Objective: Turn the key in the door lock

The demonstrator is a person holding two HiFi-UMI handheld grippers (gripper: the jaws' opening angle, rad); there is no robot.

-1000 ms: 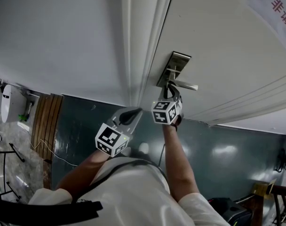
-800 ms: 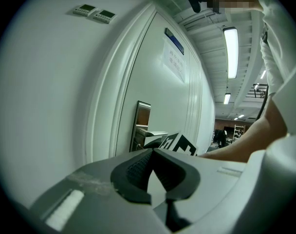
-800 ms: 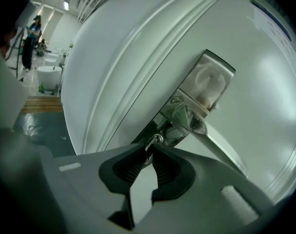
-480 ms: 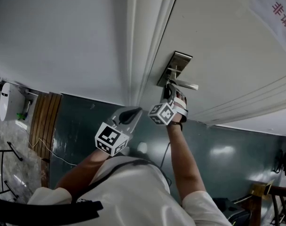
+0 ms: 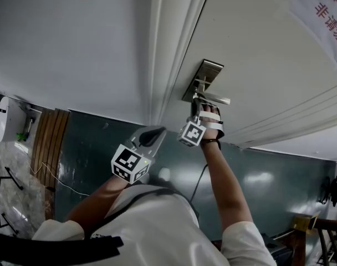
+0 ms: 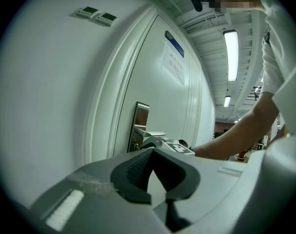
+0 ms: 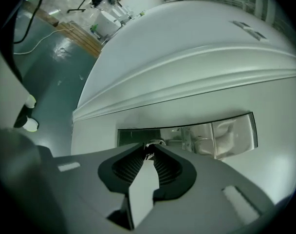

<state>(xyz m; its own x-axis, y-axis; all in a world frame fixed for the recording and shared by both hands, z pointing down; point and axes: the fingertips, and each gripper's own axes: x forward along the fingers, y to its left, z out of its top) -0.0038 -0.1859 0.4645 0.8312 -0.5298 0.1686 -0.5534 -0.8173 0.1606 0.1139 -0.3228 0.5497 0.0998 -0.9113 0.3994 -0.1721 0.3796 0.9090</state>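
Observation:
A brushed metal lock plate (image 5: 204, 73) with a lever handle (image 5: 215, 99) sits on the white door (image 5: 257, 49). My right gripper (image 5: 197, 101) reaches up to the plate just below the handle. In the right gripper view its tips (image 7: 150, 147) pinch a small metal key (image 7: 152, 144) that sticks out of the plate (image 7: 206, 135); the jaws are opening. My left gripper (image 5: 157, 133) hangs lower, beside the door frame, away from the lock. In its own view the left gripper (image 6: 153, 151) is shut with nothing between its jaws.
The moulded door frame (image 5: 168, 49) runs just left of the lock. A paper notice (image 5: 323, 10) hangs on the door at top right. Dark green floor (image 5: 102, 143) lies below, with wooden slats (image 5: 49, 143) and a cable at the left.
The right gripper has rolled about its own axis at the lock, its marker cube turning to show another face. The hand stays at the plate. The left gripper has not moved.

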